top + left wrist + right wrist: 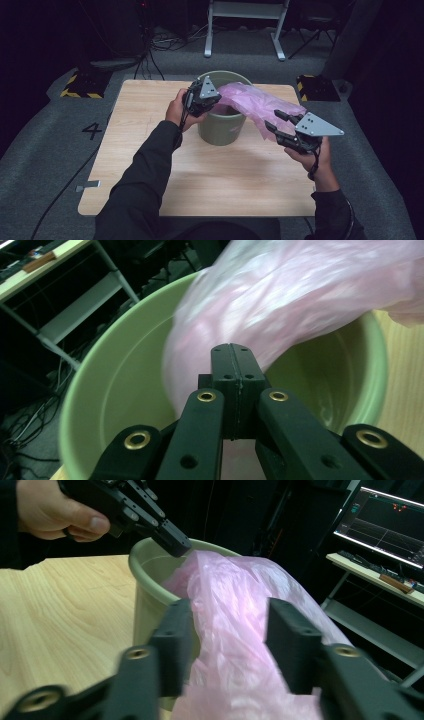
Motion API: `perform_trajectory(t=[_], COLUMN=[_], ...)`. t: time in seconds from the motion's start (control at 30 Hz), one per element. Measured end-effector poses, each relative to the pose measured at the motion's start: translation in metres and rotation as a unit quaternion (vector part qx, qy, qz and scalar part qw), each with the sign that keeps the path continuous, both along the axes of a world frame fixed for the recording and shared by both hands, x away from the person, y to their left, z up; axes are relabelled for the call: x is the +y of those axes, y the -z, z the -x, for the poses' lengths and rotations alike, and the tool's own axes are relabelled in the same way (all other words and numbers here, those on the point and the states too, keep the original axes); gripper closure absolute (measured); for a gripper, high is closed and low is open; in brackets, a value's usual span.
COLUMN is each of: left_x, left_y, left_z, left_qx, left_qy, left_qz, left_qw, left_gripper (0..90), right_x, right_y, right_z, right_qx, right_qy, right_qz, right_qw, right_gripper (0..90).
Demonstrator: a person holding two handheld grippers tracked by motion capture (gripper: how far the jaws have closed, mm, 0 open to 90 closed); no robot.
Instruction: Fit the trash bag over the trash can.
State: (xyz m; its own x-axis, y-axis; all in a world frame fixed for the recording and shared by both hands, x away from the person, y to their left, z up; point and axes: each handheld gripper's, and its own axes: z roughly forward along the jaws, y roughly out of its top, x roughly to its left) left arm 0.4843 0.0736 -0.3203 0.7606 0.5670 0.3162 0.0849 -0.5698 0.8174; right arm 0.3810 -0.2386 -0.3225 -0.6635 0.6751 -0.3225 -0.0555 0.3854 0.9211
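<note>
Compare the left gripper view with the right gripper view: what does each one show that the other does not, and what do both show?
Left gripper view alone: the inside of the green bucket, and the left hand-held gripper with its jaws shut together in front of the pink plastic bag; whether they pinch the film I cannot tell.

Right gripper view alone: the wooden table, a monitor, the person's left hand, and the right hand-held gripper open with the bag between its jaws.

Both: the bucket, the bag draped over its rim, a white shelf frame.

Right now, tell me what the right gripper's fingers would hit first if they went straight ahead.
The pink plastic bag: it already lies between the right gripper's open fingers. Behind it stands the green bucket, probably next in line, though depth is hard to judge.
</note>
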Motion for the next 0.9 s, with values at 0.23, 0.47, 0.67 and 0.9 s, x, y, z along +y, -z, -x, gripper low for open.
perform_trajectory(t=[0.23, 0.47, 0.67, 0.9], left_x=[0.009, -0.01, -0.031, -0.033], left_y=[0.0, -0.004, -0.011, -0.012], left_z=[0.002, 0.013, 0.023, 0.031], left_qx=[0.003, 0.005, -0.005, 0.01], left_qy=[0.004, 0.014, 0.04, 0.053], left_qz=[0.012, 0.03, 0.038, 0.057], left_qw=[0.9999, 0.9994, 0.9985, 0.9969], left_gripper=[87.9, 35.3, 33.5, 30.4], right_x=[-0.02, -0.036, -0.053, -0.041], right_y=[0.009, 0.024, 0.032, 0.053], right_z=[0.013, 0.02, 0.026, 0.018], right_qx=[0.016, 0.027, 0.048, 0.107], right_qy=[0.028, 0.045, 0.046, 0.001], right_qz=[-0.02, -0.003, -0.019, 0.005], right_qw=[0.9993, 0.9986, 0.9976, 0.9942], right_gripper=[32.4, 26.9, 29.1, 33.4])
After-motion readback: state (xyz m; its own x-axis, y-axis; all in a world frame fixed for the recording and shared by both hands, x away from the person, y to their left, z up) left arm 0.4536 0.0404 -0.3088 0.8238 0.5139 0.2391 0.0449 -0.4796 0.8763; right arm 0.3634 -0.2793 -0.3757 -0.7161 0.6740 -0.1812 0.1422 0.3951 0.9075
